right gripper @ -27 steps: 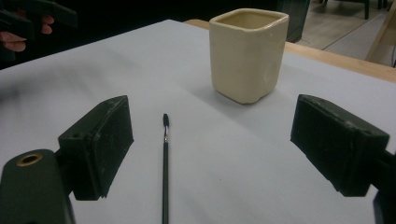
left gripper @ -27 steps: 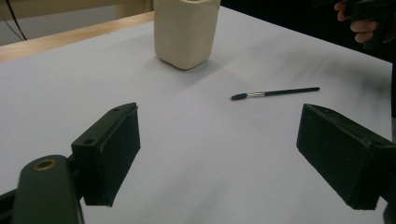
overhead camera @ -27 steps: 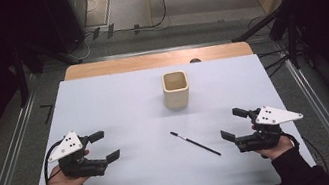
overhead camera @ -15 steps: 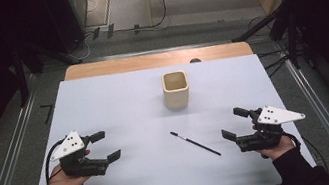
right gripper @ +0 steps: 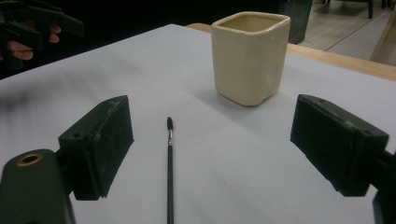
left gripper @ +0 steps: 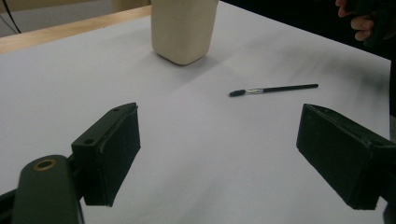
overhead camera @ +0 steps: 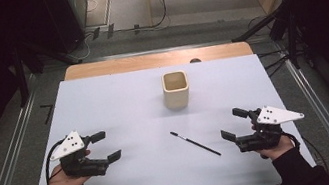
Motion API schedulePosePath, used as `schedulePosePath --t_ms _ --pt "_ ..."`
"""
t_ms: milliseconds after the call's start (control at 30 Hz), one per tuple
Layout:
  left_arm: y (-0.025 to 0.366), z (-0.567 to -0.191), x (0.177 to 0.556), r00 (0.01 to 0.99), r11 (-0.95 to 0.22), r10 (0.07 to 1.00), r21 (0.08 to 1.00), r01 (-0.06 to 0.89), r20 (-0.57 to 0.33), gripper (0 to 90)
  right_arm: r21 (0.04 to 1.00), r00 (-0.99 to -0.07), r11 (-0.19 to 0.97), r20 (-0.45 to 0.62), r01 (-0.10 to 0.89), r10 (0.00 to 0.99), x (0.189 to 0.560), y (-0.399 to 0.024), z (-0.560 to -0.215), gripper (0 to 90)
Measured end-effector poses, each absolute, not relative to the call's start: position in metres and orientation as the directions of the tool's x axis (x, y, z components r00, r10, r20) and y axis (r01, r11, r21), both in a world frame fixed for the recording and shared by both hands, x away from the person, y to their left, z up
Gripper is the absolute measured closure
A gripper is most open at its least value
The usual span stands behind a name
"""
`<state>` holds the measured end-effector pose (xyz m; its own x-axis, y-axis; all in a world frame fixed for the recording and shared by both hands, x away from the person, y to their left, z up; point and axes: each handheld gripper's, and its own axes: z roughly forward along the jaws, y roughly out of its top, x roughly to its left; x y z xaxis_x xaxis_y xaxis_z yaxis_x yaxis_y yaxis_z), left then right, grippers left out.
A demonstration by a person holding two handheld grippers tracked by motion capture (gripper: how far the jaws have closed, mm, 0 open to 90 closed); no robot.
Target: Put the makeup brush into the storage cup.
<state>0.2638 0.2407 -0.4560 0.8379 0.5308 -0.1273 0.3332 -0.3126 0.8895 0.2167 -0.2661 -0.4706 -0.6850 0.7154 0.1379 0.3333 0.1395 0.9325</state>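
We see the white bench (overhead camera: 117,95) bearing a cream square cup (overhead camera: 175,89) toward its far side. Our left tool (overhead camera: 103,147) and right tool (overhead camera: 231,125) rest near its front corners, jaws spread wide and empty. Between them, nearer the right, lies the thin black brush (overhead camera: 195,143).

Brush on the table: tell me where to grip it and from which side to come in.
Grip the brush at mid-handle, coming from above with the right tongs, which are nearer and open. It lies flat and thin on the table, so the jaws should straddle the handle crosswise, probably clear of the bristle tip.
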Motion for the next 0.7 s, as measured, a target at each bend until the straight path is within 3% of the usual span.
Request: schedulePosePath --t_ms 700 --pt "0.2402 -0.4563 0.2641 0.834 -0.318 0.537 0.885 0.339 -0.126 14.4 0.933 -0.673 0.124 0.147 0.337 0.725 0.2175 -0.2679 -0.4711 14.1"
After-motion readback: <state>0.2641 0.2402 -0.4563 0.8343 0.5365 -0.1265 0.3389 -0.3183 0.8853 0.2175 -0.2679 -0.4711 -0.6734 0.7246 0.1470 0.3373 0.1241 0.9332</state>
